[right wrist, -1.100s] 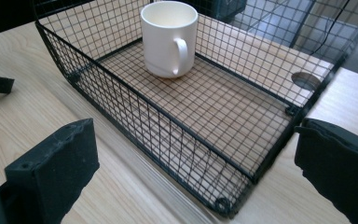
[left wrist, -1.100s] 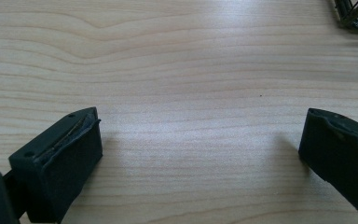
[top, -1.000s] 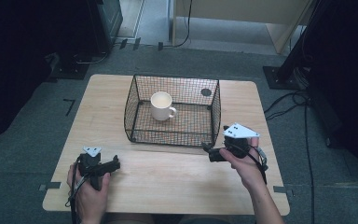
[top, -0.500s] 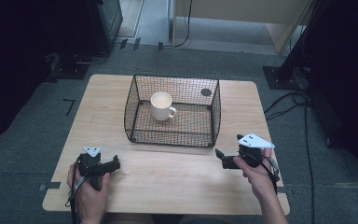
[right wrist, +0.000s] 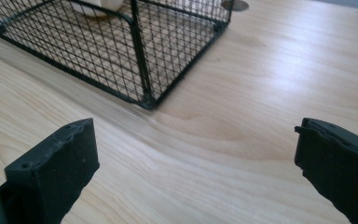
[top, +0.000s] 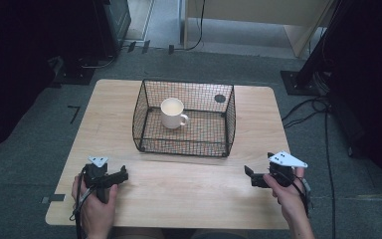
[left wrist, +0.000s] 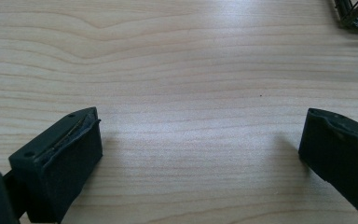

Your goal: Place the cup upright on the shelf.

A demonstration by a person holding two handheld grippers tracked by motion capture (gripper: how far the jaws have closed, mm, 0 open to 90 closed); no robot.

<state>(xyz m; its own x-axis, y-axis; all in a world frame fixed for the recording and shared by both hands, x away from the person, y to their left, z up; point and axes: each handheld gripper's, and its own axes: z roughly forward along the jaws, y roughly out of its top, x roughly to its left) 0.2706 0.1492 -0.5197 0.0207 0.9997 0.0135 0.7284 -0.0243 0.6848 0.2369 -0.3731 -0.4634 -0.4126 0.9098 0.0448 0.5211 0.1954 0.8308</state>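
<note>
A black wire basket (top: 185, 144) stands at the middle of the wooden table (top: 189, 191), and a white mug (top: 172, 112) sits upright inside it. My left gripper (top: 123, 175) rests near the table's front left, open, with bare wood between its jaws (left wrist: 200, 140). My right gripper (top: 248, 175) is held at the front right, below the basket's right corner, open and empty. In the right gripper view the basket (right wrist: 142, 70) corner lies ahead to the left, and the mug (right wrist: 93, 5) base peeks in at the top.
A small dark round spot (top: 220, 98) marks the table behind the basket. Cables (top: 308, 107) trail on the grey floor at the right. Dark equipment stands (top: 298, 82) sit beyond the table's far corners.
My right gripper has drawn back from the basket's front right corner, down and to the right toward the table's front edge. The left gripper has stayed put.
</note>
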